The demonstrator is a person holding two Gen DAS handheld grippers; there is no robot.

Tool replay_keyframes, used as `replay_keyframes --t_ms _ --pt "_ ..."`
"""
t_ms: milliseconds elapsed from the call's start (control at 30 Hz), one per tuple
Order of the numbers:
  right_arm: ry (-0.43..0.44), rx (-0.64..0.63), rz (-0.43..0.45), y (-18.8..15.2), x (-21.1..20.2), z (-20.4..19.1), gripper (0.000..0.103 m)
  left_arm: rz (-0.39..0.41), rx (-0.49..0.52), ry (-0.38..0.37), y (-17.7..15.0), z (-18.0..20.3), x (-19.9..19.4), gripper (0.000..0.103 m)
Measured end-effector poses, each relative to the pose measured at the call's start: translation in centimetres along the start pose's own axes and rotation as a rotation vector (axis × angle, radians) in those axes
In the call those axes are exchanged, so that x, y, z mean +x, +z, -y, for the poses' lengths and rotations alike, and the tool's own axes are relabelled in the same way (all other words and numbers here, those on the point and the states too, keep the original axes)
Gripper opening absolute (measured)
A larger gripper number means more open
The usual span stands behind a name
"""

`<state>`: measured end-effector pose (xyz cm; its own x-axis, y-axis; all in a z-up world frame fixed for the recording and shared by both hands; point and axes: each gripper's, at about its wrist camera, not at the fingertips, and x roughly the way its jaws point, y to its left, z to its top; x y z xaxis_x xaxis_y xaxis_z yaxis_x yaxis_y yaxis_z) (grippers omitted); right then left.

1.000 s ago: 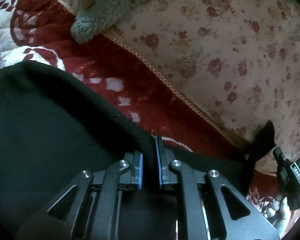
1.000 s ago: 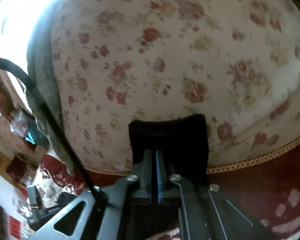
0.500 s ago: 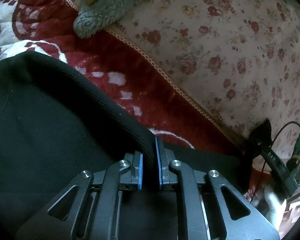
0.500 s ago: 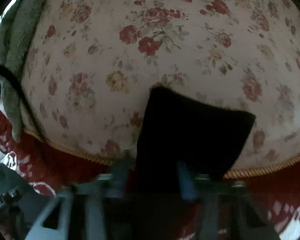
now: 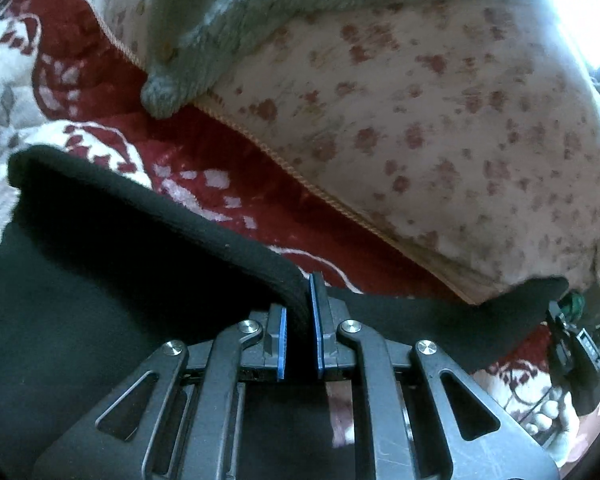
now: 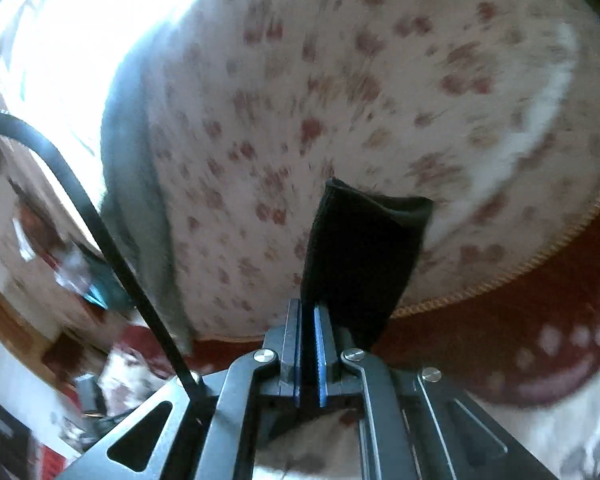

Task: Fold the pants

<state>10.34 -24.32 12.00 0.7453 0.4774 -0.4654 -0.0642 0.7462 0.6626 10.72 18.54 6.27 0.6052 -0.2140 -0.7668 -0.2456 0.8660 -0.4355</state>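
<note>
While both grippers are clamping the black pants (image 5: 100,288), the left gripper (image 5: 299,320) is pinching a thick folded edge above the red patterned rug (image 5: 228,148). The right gripper (image 6: 308,334), its jaws having just been closing, is gripping a cloth end in front of the floral bedspread (image 6: 340,92); a grey fleece (image 5: 228,32) is lying on that cover.

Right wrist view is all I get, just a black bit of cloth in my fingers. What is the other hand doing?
Observer: The left gripper is shut on a thick edge of the same black pants.
Operator: Are the pants all bunched up?
Observer: No, they stretch from there across to your right gripper.
Operator: What is under them?
Observer: A red and white quilt.
Operator: Anything else?
Observer: The end of a fluffy grey blanket hangs over onto that quilt.
</note>
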Motion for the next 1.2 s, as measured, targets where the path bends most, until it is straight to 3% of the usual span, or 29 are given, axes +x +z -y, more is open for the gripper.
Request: replay_keyframes --t_ms 300,467,633,700,767,800,967,1033,1100,1133,1200 --pt "0.067 0.063 0.084 -7.1 -11.7 0.3 0.005 0.057 0.101 -0.027 -5.4 0.3 -7.7 0.009" --pt "-0.012 0.127 0.028 -13.3 -16.2 3.9 0.005 0.030 0.156 0.008 -11.1 -0.9 -8.9 0.009" --pt "-0.119 0.217 -0.033 -18.3 -17.1 7.8 0.005 -0.029 0.107 0.031 -13.4 -3.2 -7.3 0.009" --pt "-0.061 0.280 0.004 -18.6 -17.3 8.6 0.010 -0.007 0.106 0.034 -13.3 -3.1 -7.6 0.009" --pt "-0.012 0.318 0.003 -18.5 -16.8 8.5 0.041 0.018 0.115 0.041 -13.1 -2.7 -7.9 0.009" --pt "-0.015 0.315 -0.006 -18.4 -16.4 8.2 0.045 0.025 0.120 0.044 -13.1 -2.5 -8.0 0.009" --pt "-0.052 0.340 -0.049 -17.7 -12.7 8.1 0.047 0.017 0.107 0.055 -12.8 -2.4 -7.6 0.009" --pt "-0.061 0.343 -0.039 -17.2 -11.7 8.0 0.047 0.005 0.097 0.051 -12.7 -2.6 -7.4 0.009" --pt "-0.054 0.327 -0.033 -16.7 -11.1 7.9 0.030 0.001 0.093 0.053 -12.7 -2.7 -7.2 0.009" --pt "-0.027 0.318 -0.036 -16.4 -10.5 7.9 0.011 0.001 0.094 0.056 -12.6 -2.7 -7.2 0.009" --pt "-0.002 0.321 -0.029 -15.8 -9.9 8.0 0.005 0.002 0.095 0.063 -12.5 -2.6 -7.0 0.009"
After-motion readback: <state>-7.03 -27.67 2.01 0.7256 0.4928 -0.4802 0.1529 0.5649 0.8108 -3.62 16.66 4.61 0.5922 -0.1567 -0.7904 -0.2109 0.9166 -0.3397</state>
